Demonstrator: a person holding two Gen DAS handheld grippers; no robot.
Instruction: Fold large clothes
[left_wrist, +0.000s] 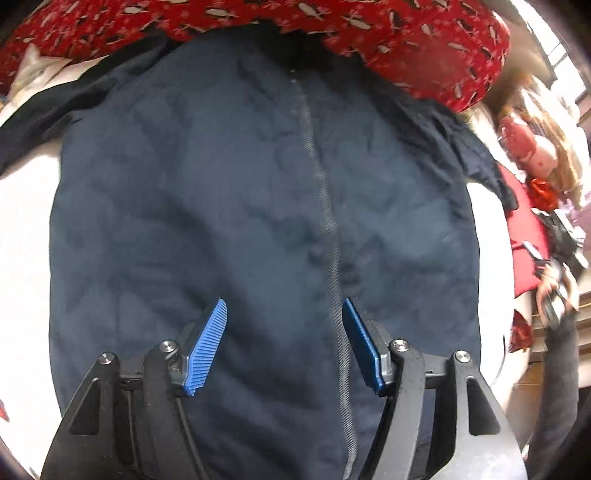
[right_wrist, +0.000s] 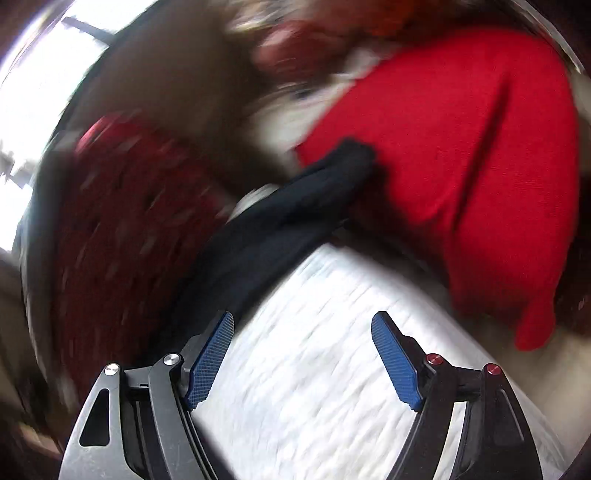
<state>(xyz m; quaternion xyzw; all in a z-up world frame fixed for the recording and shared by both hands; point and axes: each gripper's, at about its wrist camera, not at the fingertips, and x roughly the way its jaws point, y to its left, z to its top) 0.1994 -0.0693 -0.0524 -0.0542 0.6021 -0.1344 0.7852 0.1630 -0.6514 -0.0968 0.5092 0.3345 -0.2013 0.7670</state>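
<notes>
left gripper (left_wrist: 284, 306) jaws spread over navy jacket (left_wrist: 240, 192); right gripper (right_wrist: 303, 321) spread above white bedding (right_wrist: 332, 369).

red patterned pillow (left_wrist: 406, 40), white bedspread (right_wrist: 314, 369) (blurred)

A home bedroom: white quilted bedspread (right_wrist: 332, 369), red patterned pillow (left_wrist: 424, 40)

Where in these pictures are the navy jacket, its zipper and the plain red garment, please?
navy jacket (left_wrist: 207, 206): left wrist view, on its front panel left of the zipper.
zipper (left_wrist: 325, 192): left wrist view, midway along the grey teeth.
plain red garment (right_wrist: 461, 140): right wrist view, on its broad middle.
</notes>
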